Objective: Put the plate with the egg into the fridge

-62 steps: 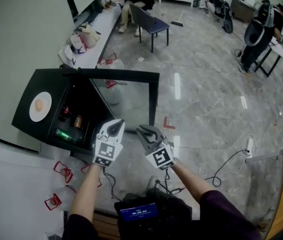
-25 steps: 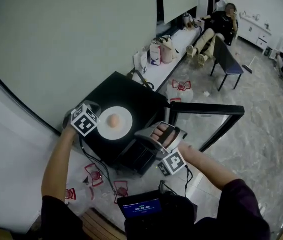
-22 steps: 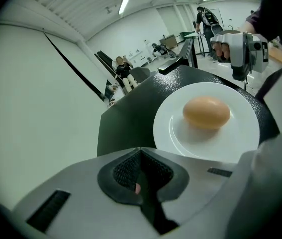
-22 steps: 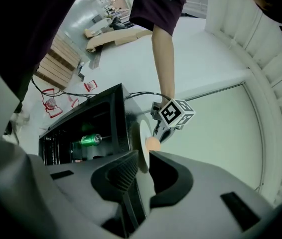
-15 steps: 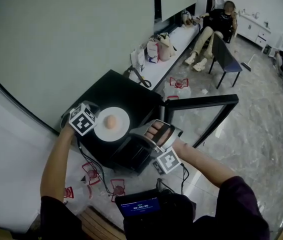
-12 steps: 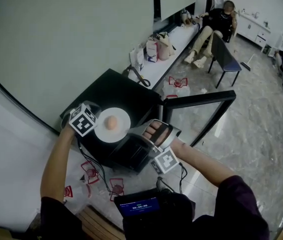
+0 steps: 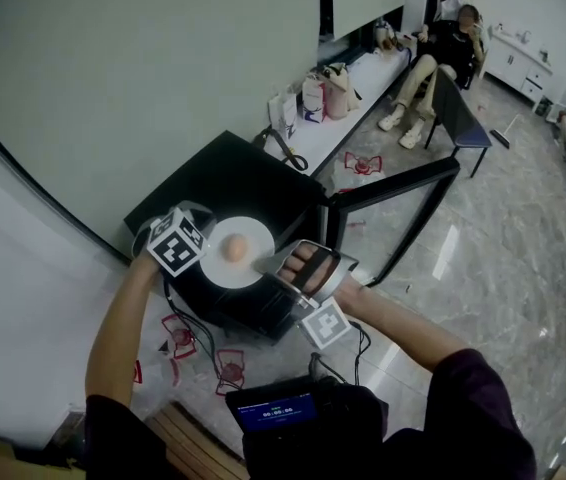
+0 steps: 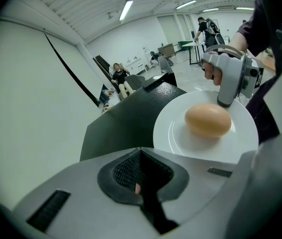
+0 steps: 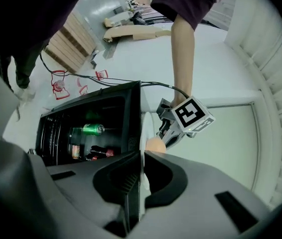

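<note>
A white plate [image 7: 219, 269] with a brown egg [image 7: 235, 249] lies on top of the black mini fridge [image 7: 233, 178], whose glass door [image 7: 393, 203] stands open to the right. My right gripper [image 7: 264, 265] is at the plate's right rim, its jaws closing. In the right gripper view the rim runs edge-on between the jaws of the right gripper [image 9: 141, 156], with the egg [image 9: 154, 144] just beyond. My left gripper [image 7: 201, 252] sits at the plate's left edge. Its own view shows the left gripper [image 8: 141, 152] shut, with the plate [image 8: 181, 138] just ahead.
Inside the fridge lie a green can [image 9: 92, 129] and dark bottles [image 9: 98, 152]. Cables and red floor markers [image 7: 225, 365] lie below the fridge. A bench with bags [image 7: 318, 93] and a seated person [image 7: 433, 53] are behind it. A screen device [image 7: 273, 409] hangs at my chest.
My right gripper has risen from the fridge's front edge to the plate's right rim and closed on it. The left gripper stays at the plate's left edge.
</note>
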